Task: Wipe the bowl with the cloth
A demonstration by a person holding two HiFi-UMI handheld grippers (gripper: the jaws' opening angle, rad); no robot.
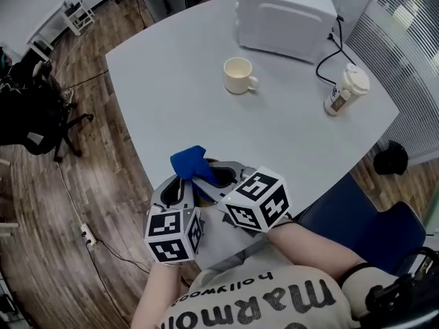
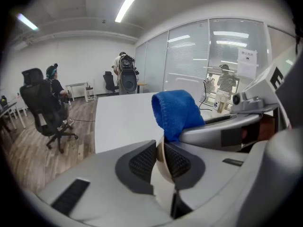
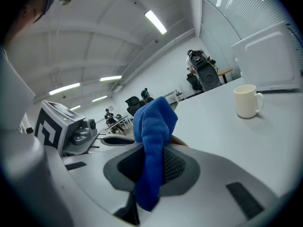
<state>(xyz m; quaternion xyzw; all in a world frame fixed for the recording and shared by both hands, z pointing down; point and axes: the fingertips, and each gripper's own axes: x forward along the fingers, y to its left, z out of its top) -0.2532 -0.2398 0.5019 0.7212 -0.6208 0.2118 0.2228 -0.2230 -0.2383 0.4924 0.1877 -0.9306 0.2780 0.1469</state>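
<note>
Cloth (image 1: pixel 191 162), blue, bunches over the table's (image 1: pixel 206 81) near edge in the head view. Left gripper view: your left gripper (image 2: pixel 160 150) pinches the cream bowl's (image 2: pixel 163 170) rim. Right gripper view: your right gripper (image 3: pixel 151 152) is clamped on the cloth, the bowl just behind it

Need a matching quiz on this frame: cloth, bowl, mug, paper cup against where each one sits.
1 cloth
2 bowl
3 mug
4 paper cup

A rim pinched in the left gripper fingers
B pinched in the right gripper fingers
C near the table right edge, head view
D mid-table, standing alone

Pairs: 1-B, 2-A, 3-D, 4-C
</note>
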